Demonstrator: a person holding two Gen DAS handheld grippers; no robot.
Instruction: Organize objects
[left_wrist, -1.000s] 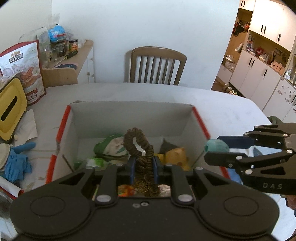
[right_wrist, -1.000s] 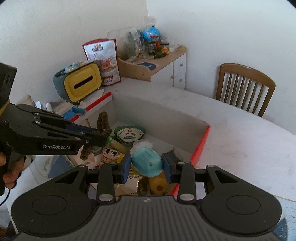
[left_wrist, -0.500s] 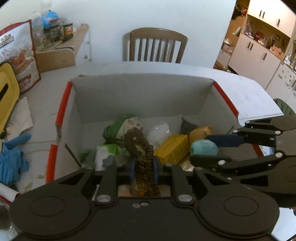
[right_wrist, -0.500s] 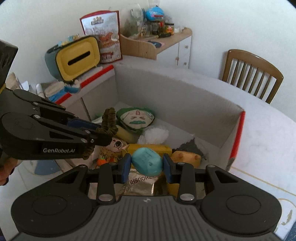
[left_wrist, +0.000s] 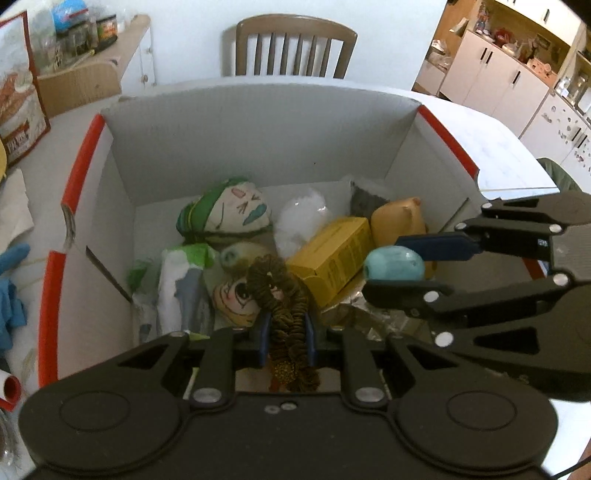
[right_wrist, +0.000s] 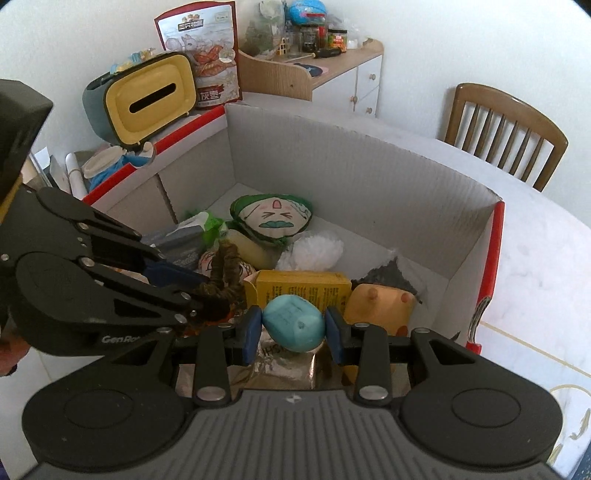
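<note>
box (left_wrist: 258, 122) floor crowded – far strip free

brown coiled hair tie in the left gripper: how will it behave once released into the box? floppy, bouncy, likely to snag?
The brown coiled hair tie looks floppy: its loop droops past the left gripper. It is probably light, so it should drop without rolling and settle on the packed items in the cardboard box. Its ribbed coils might catch on a pad at release.

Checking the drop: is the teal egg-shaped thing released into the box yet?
Not released. The teal egg sits clamped in the right gripper, above the box contents.
</note>
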